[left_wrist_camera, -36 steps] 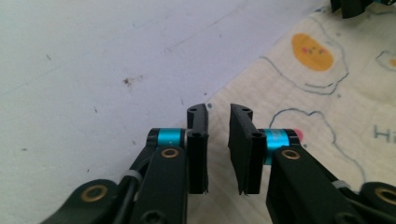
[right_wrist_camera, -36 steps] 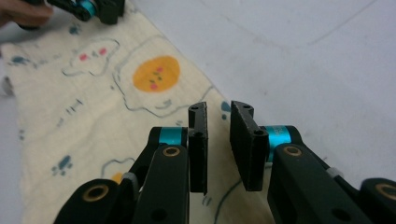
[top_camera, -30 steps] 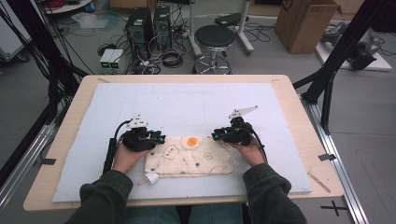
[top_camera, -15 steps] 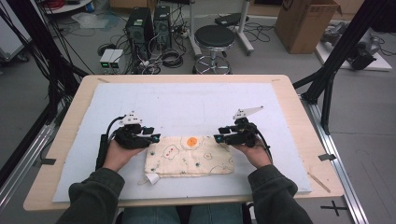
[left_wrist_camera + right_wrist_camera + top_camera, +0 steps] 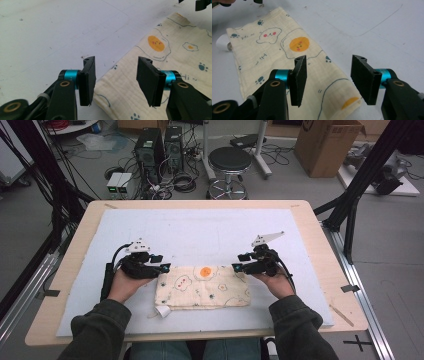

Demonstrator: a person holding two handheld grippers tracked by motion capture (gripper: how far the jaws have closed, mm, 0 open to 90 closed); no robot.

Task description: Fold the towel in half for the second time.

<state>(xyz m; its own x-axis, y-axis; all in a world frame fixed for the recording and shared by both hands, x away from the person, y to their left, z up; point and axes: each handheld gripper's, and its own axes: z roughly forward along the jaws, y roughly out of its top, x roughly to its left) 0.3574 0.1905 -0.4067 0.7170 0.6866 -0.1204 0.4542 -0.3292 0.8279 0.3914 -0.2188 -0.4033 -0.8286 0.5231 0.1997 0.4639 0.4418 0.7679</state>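
A cream cloth (image 5: 202,286), printed with fried eggs, paw prints and a blushing cloud, is laid folded flat on the white mat (image 5: 200,230), near the table's (image 5: 320,250) 6 o'clock edge. A white tag (image 5: 163,311) is seen at its 7 o'clock corner. The left gripper (image 5: 159,268) is held at its 10 o'clock corner, the right gripper (image 5: 238,265) at 2 o'clock. Both pairs of jaws have just been opening and stand apart over the cloth's corners, which are not pressed.

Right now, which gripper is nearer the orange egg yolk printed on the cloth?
Right, narrowly. The right gripper sits just beyond the cloth's far right corner; the left gripper is off its far left corner. The yolk lies between them.
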